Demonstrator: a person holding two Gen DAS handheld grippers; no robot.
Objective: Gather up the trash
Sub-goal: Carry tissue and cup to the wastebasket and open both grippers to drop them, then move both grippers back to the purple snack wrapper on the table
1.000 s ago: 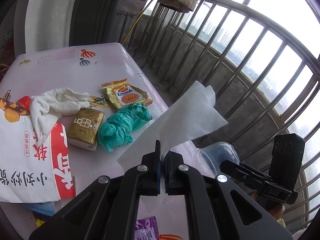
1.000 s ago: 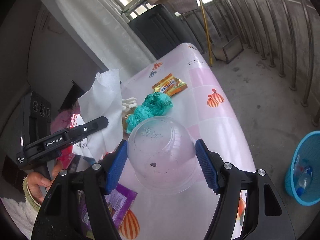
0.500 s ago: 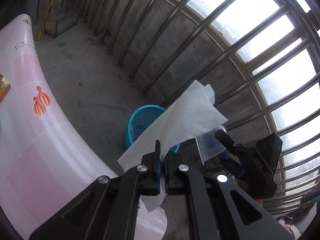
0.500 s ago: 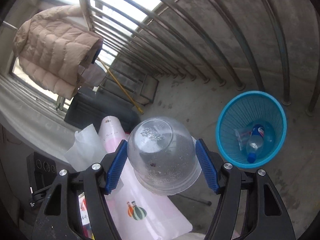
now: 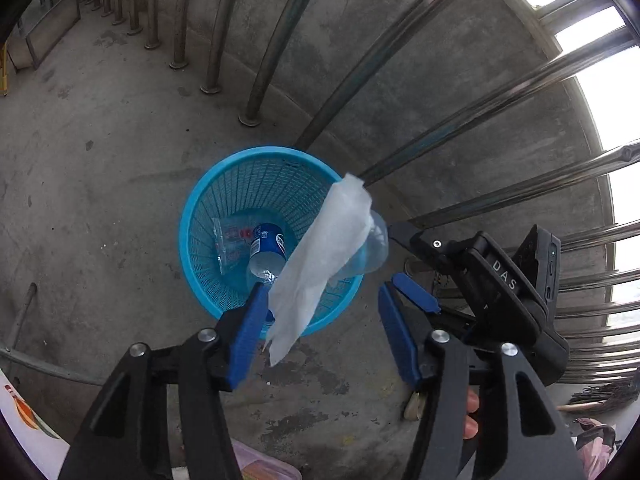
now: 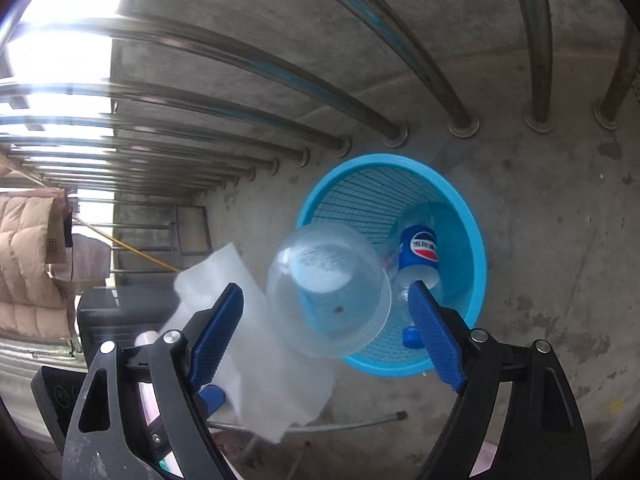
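Trash run, mid-way: left gripper (image 5: pixel 320 328) and right gripper (image 6: pixel 326 322) both spread wide, empty; tissue (image 5: pixel 324 264) and clear bowl (image 6: pixel 328 294) loose above blue basket (image 5: pixel 192 240) at frame centre, bottle (image 6: pixel 418 254) already inside.

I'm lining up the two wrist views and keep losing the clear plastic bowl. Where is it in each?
Left wrist: the clear plastic bowl sits right of centre, mostly behind the white tissue.
Right wrist: the bowl is at centre, between the open fingers.
Shared landmark: the blue basket.
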